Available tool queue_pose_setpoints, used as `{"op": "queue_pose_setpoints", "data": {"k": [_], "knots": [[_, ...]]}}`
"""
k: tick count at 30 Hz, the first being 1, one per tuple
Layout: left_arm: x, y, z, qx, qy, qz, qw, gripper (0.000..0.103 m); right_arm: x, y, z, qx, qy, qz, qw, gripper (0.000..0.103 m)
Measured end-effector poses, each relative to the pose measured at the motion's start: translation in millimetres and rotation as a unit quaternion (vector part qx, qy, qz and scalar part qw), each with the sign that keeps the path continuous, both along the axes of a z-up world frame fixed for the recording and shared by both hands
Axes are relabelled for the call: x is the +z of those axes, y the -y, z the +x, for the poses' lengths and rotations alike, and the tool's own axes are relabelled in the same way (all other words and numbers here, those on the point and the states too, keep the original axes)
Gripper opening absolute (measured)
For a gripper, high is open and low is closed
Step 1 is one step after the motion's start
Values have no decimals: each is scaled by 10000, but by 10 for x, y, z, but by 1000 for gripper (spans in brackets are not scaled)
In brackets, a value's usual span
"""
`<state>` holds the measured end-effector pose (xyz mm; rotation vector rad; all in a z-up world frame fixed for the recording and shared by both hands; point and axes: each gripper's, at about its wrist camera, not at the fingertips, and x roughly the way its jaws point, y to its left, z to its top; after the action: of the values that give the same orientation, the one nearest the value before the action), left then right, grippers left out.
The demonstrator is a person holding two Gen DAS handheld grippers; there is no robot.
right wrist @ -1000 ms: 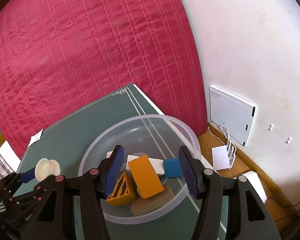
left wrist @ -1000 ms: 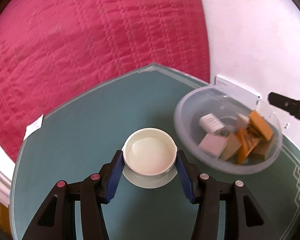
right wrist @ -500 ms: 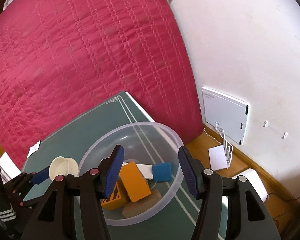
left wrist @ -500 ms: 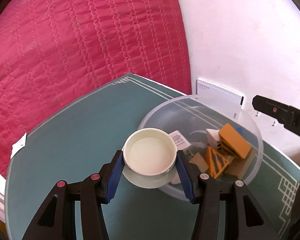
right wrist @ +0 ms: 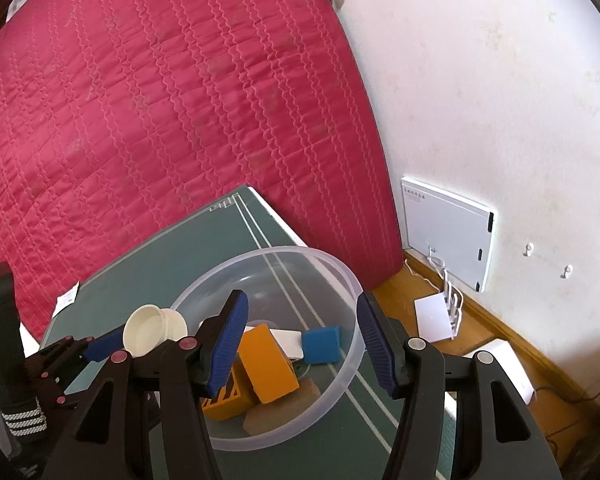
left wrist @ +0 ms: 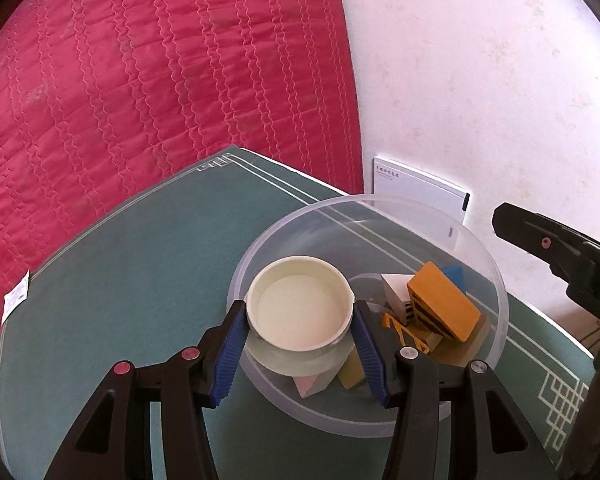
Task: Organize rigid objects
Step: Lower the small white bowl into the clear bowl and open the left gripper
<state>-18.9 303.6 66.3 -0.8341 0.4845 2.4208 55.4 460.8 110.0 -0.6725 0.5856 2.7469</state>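
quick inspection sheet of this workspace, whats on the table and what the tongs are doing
surface: green table with white line border, a white paper tag at its left edge
job's things: clear plastic bowl holding orange block, blue block, white block and others
clutter: nothing seen
grippers: left tongs shut on round cream cup, over the bowl; right tongs open, empty, above the bowl
cables: white cords below white wall panel
surroundings: red quilted cover, white wall
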Motion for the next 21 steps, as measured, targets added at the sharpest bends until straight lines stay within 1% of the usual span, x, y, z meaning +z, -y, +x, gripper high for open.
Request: {"op": "queue_pose_setpoints", "data": {"k": [10, 15, 16, 17, 18, 20, 21], "knots": [[5, -52, -34, -48, -20, 48, 10000, 55, 3, -11, -8, -32, -28, 29, 10000, 58], [19, -106, -50, -145, -31, 94, 9998, 56, -5, -23, -4, -41, -41, 35, 10000, 58], [17, -109, -57, -162, -12, 103, 9998, 59, -9, -30, -1, -48, -44, 35, 10000, 58], [16, -112, -63, -159, 0, 116, 9998, 74, -13, -37, 5, -54, -46, 36, 10000, 58], [23, -102, -70, -136, -28, 156, 9998, 86, -17, -46, 8, -65, -46, 36, 10000, 58], [37, -73, -72, -91, -122, 225, 9996, 89, -20, -51, 9, -78, -42, 34, 10000, 58], [29, -63, -83, -94, -95, 209, 9997, 89, -17, -50, 14, -81, -43, 36, 10000, 58]]}}
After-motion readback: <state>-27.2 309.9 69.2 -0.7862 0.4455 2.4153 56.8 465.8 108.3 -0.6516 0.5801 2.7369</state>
